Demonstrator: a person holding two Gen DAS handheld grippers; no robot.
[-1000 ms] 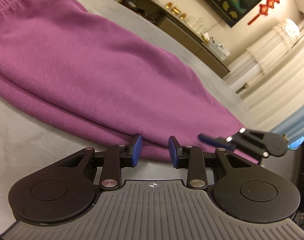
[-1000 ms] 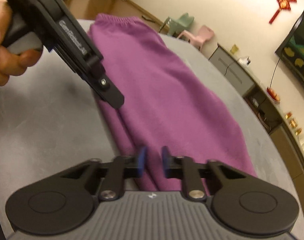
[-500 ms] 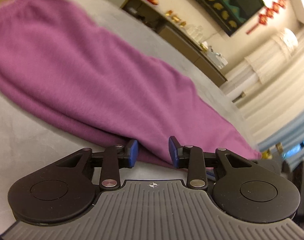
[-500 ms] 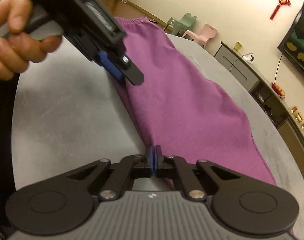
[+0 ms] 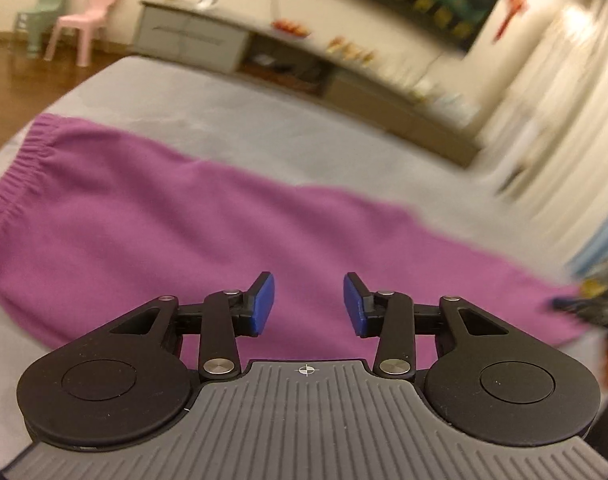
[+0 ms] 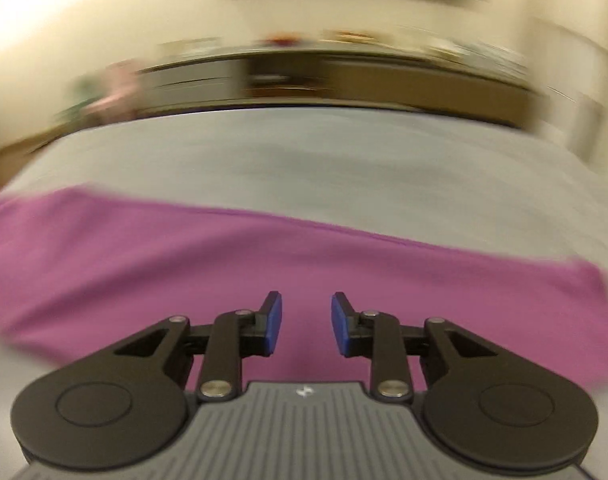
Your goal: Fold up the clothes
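**Purple trousers, laid lengthwise; both tongs lifted off the near edge**

Moved since the earlier frames: both cameras have swung from looking along the garment to facing it broadside. The right gripper (image 6: 306,322), which half a second ago was pinched shut at the near fold, now shows daylight between its blue pads and its jaws are opening, with nothing between them. The left gripper (image 5: 308,304), formerly low at the same fold, sits higher; its jaws are opening too and hold nothing.

Item: purple trousers (image 5: 208,220), soft fleece, already folded leg on leg into one long band.

Location, reckoned from the trousers' elastic waistband (image 5: 12,176): the band runs from the waistband, at the far left of the left wrist view, across to the cuff end (image 5: 543,300) at the right. All of it lies flat on the grey table (image 5: 264,120), whose bare surface shows beyond the far edge.

Long axis: crosswise to both tongs, left to right in both views.

Relation to tongs: cloth lies directly ahead of and below each pair of pads. The left gripper stands over the stretch nearer the waistband. In the left view a blurred dark shape by the cuff end appears to be the other tool, so the right hand is judged nearer the cuffs. The right view is heavily smeared; its exact station along the band cannot be told.

Judgement: a cuff-to-waistband fold would suit this lie, each tong taking a corner of the cuff end.
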